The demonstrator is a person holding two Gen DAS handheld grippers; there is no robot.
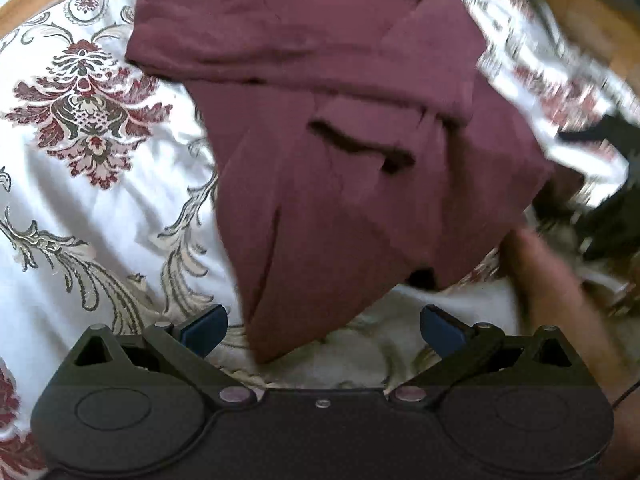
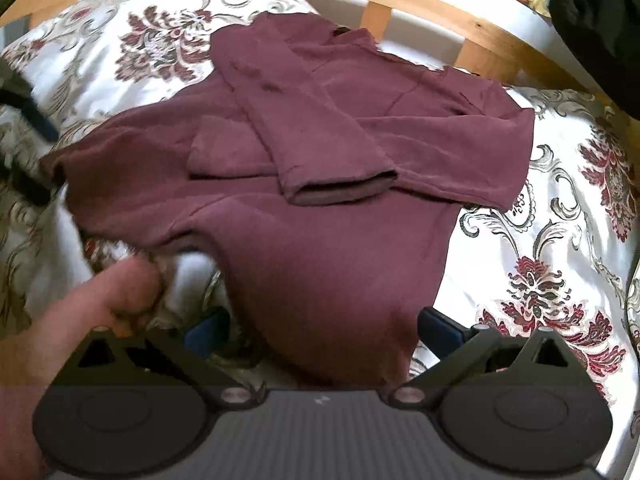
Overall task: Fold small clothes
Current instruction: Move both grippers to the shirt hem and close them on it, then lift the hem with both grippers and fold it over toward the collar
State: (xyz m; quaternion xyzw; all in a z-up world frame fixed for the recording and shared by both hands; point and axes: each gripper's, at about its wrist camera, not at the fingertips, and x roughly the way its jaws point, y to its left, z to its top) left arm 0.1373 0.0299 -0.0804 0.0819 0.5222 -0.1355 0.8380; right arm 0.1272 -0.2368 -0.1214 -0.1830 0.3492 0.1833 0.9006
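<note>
A maroon long-sleeved top point(image 1: 344, 80) lies on a floral bedspread point(image 1: 80, 184), with its sleeves folded across the body. In the left wrist view, one lower corner of the top reaches down between the blue pads point(image 1: 204, 330) of my left gripper point(image 1: 322, 330), which is open. In the right wrist view the maroon top point(image 2: 320, 240) spreads out ahead, a folded sleeve cuff point(image 2: 340, 192) lying on top. Its near hem sits between the wide-apart fingers of my right gripper point(image 2: 323, 332), also open. The left side of the top is blurred.
A wooden bed frame point(image 2: 420, 0) runs along the far edge. A dark bundle point(image 2: 592, 20) sits at the top right. A hand point(image 2: 120, 292) shows beside the right gripper, and an arm point(image 1: 552, 280) at the right of the left wrist view. Bedspread point(image 2: 560, 240) lies bare either side.
</note>
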